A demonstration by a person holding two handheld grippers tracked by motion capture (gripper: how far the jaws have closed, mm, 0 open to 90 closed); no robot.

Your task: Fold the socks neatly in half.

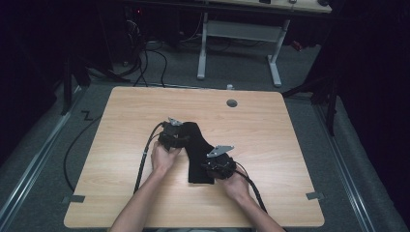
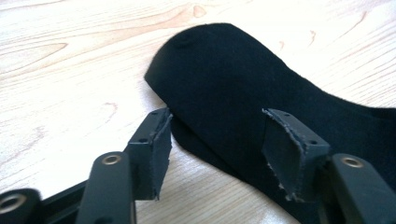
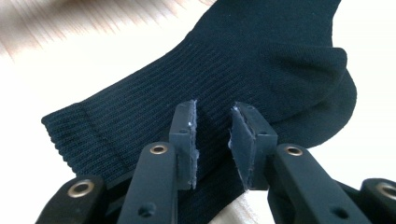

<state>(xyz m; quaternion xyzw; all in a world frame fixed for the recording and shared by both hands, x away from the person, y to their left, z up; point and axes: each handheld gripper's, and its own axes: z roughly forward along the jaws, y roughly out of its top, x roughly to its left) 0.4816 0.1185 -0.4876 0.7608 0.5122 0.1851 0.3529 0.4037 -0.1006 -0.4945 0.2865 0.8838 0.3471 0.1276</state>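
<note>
Between my two grippers: I see a black sock (image 1: pixel 197 151) lying flat on the wooden table (image 1: pixel 121 130), its length running from the left gripper down to the right one.
Left gripper (image 2: pixel 217 140): I hold it at the sock's rounded toe end; in the high view it sits at the far end of the sock (image 1: pixel 171 135).
Left fingers: I read them as spread wide, nothing pinched. One pad (image 2: pixel 156 149) stands just off the sock's edge over bare wood, the other pad (image 2: pixel 287 154) is over the black fabric, so the sock's edge runs between them.
Sock ahead of the left fingers (image 2: pixel 243 84): the curved toe lies just beyond the fingertips, smooth knit, flat on the table.
Right gripper (image 3: pixel 214 140): I hold it at the cuff end of the sock; in the high view it rests at the near right corner of the sock (image 1: pixel 220 165).
Right fingers: I see them parted by a narrow gap, not pressed together. Ribbed fabric shows through the gap; whether the pads (image 3: pixel 184 140) touch the sock I cannot tell.
Sock ahead of the right fingers (image 3: pixel 261 65): the ribbed leg stretches beyond the tips, the cuff edge to the left of the fingers, the heel bulge to the right and farther off.
Hands: my left hand (image 1: pixel 164 158) and right hand (image 1: pixel 237 186) grip the tools from the near side.
</note>
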